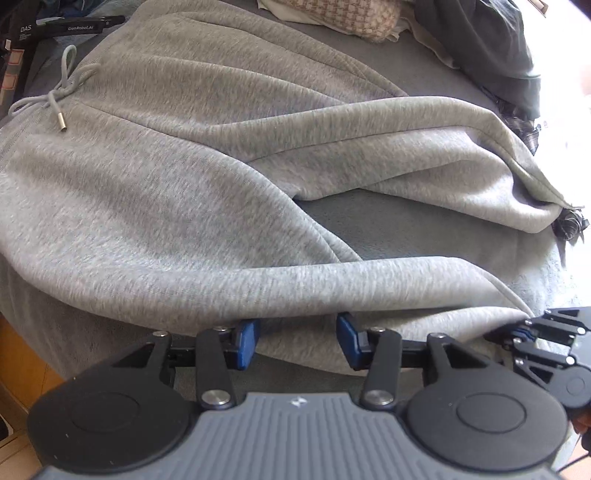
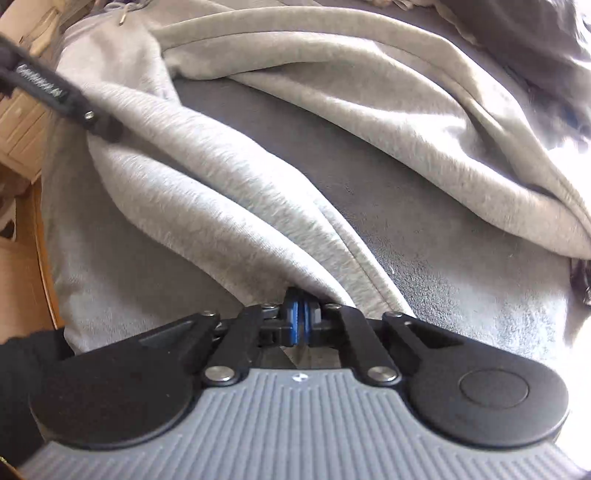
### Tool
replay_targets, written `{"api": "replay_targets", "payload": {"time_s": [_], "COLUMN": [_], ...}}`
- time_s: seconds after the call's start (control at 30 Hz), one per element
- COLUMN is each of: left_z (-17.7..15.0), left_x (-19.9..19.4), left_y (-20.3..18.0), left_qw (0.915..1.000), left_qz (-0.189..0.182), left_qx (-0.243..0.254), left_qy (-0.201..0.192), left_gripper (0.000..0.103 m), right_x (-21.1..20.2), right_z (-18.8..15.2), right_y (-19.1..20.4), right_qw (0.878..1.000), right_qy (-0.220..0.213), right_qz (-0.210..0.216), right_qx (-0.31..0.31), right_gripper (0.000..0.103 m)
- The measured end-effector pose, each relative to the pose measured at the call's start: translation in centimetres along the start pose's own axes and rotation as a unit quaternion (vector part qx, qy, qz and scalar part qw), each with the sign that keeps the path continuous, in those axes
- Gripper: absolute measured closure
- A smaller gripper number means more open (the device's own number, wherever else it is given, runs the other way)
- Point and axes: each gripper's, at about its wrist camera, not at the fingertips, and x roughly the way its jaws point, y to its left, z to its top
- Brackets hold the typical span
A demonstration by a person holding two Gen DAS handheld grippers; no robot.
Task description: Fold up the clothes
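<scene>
Here, large light-grey fleece sweatpants (image 1: 155, 192) spread across grey fabric-covered bed surface (image 1: 388, 229), waistband end at upper left, two legs running off to the right with bare surface showing between them. Pale grey drawstring with metal tip (image 1: 59, 99) lying on the waistband. Dark grey crumpled garment (image 1: 491, 44) at top right, cream-and-tan checked fabric (image 1: 343, 14) at top centre, both well apart from the grippers. Left gripper (image 1: 297, 343) at the near edge of the nearer leg, blue pads (image 1: 247, 343) spread apart, fleece edge lying across the gap just beyond the tips, not pinched. Right gripper (image 2: 301, 321) further along the same leg edge, just beside the left one, blue pads (image 2: 294, 317) pressed together; fleece hem bunched right at the tips, cannot tell if cloth caught between.
</scene>
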Motion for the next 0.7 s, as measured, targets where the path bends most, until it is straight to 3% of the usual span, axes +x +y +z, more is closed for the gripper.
{"api": "replay_targets", "payload": {"time_s": [0.1, 0.23, 0.33, 0.43, 0.5, 0.6, 0.7], "left_z": [-0.7, 0.4, 2.5, 4.2, 4.8, 5.1, 5.0], "left_x": [-0.8, 0.6, 2.0, 2.7, 3.2, 3.4, 3.1], "left_y": [0.3, 1.0, 2.1, 2.6, 2.7, 3.0, 3.6], "left_qw": [0.9997, 0.9993, 0.9997, 0.9995, 0.9991, 0.9983, 0.9977], "left_qz": [-0.017, -0.001, -0.008, -0.020, -0.023, -0.034, -0.048], "left_qx": [0.017, 0.030, 0.006, -0.003, 0.003, 0.013, 0.012], "left_qy": [0.012, 0.022, 0.023, 0.026, 0.036, 0.045, 0.047], "left_gripper": [0.055, 0.056, 0.057, 0.057, 0.057, 0.057, 0.057], "right_x": [0.5, -1.0, -2.9, -4.3, -4.4, -3.3, -1.0], "right_z": [0.3, 0.1, -0.4, -0.5, -0.2, 0.6, 1.6], "right_y": [-2.0, -2.2, 0.6, 4.5, 7.4, 11.5, 14.1], "right_qw": [0.997, 0.996, 0.999, 0.992, 0.981, 0.960, 0.945], "right_qy": [0.005, 0.003, -0.015, -0.045, -0.065, -0.093, -0.094], "right_qz": [0.029, 0.040, 0.037, 0.046, 0.050, 0.052, 0.037], "right_qx": [0.070, 0.079, -0.004, -0.112, -0.177, -0.260, -0.312], "right_gripper": [0.103, 0.100, 0.095, 0.083, 0.071, 0.062, 0.061]}}
